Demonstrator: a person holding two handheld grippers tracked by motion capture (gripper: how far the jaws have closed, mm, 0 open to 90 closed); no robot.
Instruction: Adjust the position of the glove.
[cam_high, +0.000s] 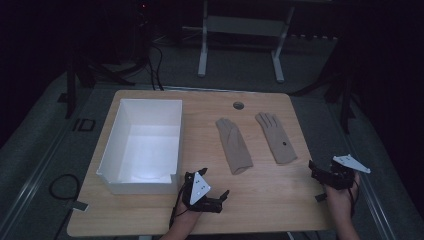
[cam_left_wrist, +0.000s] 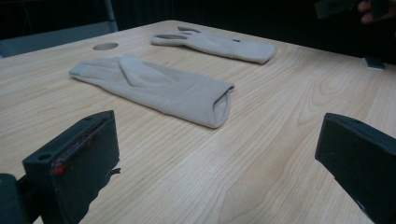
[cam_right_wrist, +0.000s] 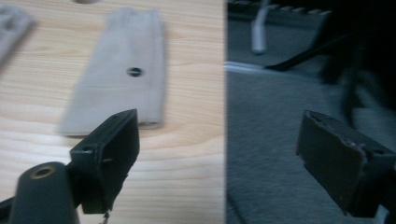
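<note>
Two beige gloves lie flat mid-table, right of the white box (cam_high: 142, 145). The left glove (cam_high: 233, 145) sits just ahead of the left gripper (cam_high: 212, 192), jaws wide and empty; I'd go low at the cuff. The right glove (cam_high: 275, 137) is near the right gripper (cam_high: 320, 172), also open.

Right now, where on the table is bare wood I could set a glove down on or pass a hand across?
Bare wood runs along the near edge, between the left gripper and the right gripper, in front of both gloves' cuffs. A narrower strip lies between the white box and the left glove. It is tightest between the left glove and the right glove.
</note>
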